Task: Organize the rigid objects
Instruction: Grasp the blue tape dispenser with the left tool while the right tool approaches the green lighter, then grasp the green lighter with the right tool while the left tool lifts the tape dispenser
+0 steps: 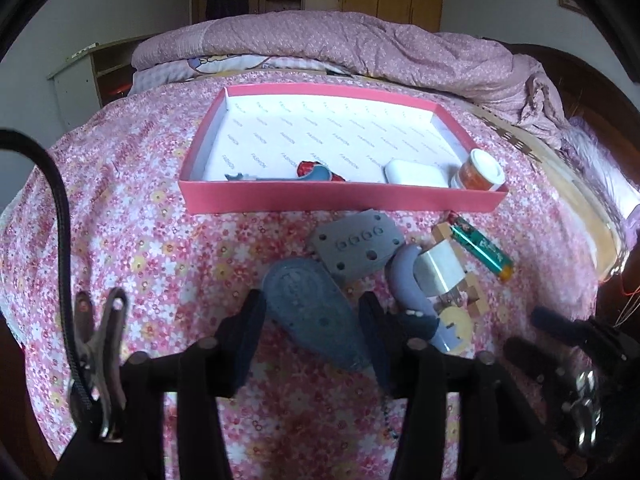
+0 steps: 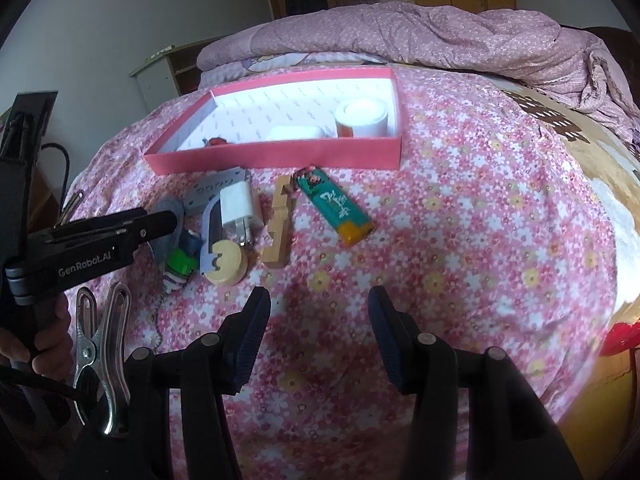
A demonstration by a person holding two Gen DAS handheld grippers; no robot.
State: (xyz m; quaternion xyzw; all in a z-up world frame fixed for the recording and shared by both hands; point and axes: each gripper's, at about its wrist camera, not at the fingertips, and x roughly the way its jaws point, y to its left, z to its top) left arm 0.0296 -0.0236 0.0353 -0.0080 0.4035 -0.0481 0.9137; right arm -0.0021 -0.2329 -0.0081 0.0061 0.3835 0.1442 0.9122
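Blue oval piece (image 1: 316,316) lies between the open left hand-held gripper (image 1: 312,312), grey plate (image 1: 358,246) touching.

My left tool (image 1: 312,316) and right tool (image 2: 319,312) are matte black, with ribbed dark-blue pads (image 2: 252,340) and round silver pivot pins (image 2: 211,339). A steel spring clip (image 2: 105,356) holds a black cable (image 1: 60,216). White "GenRobot.AI" lettering (image 2: 84,267) marks the left one's side.
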